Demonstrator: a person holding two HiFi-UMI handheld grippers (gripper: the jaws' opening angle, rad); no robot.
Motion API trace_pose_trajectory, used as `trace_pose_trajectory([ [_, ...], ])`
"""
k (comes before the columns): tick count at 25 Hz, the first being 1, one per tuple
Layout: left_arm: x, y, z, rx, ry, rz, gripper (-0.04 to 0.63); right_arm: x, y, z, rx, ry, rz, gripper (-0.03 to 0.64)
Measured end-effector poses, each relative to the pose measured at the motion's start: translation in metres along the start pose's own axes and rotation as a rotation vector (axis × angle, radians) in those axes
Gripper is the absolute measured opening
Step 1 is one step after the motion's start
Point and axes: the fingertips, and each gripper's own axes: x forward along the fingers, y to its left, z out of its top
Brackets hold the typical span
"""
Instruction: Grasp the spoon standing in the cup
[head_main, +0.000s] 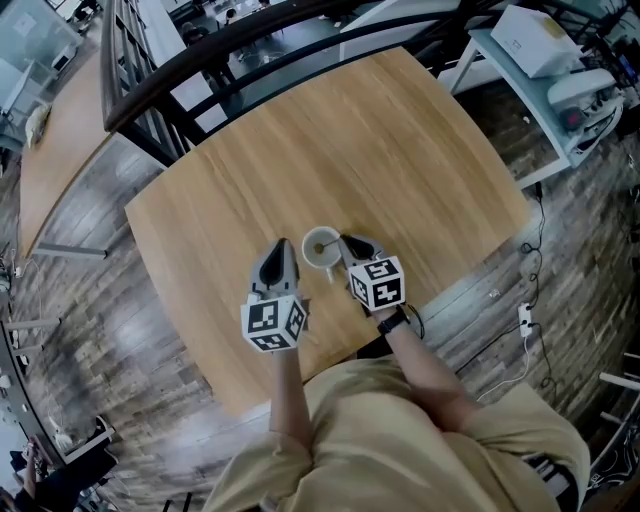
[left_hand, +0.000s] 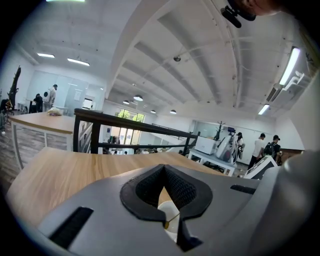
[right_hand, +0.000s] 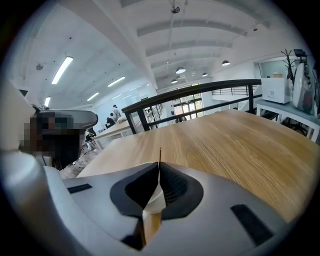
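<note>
A white cup stands on the wooden table with a thin gold spoon in it. My right gripper is at the cup's right rim. In the right gripper view its jaws are shut, with the spoon's thin handle sticking up from between the tips and the cup showing white behind the pads. My left gripper hangs just left of the cup, shut and holding nothing. Through the left gripper I see the cup and spoon close behind.
A black railing runs along the table's far edge. A white bench with equipment stands at the far right, and cables lie on the floor. The person's torso is at the near edge. People stand far off.
</note>
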Motion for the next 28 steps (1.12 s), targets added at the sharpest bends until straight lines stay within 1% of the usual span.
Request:
trace_pose_trajectory([
  [10, -0.023, -0.012, 0.018, 0.030, -0.035, -0.034, 0.012, -0.029, 0.014, 0.021, -0.021, -0.081, -0.027, 0.017],
  [17, -0.051, -0.016, 0.033, 0.048, -0.077, -0.057, 0.012, -0.064, 0.034, 0.051, -0.041, -0.195, -0.044, 0.017],
  [22, -0.066, -0.026, 0.043, 0.090, -0.099, -0.060, 0.012, -0.093, 0.048, 0.070, -0.058, -0.265, -0.051, 0.017],
  [28, -0.084, -0.032, 0.057, 0.144, -0.132, -0.034, 0.012, -0.121, 0.057, 0.083, -0.091, -0.321, -0.087, 0.017],
])
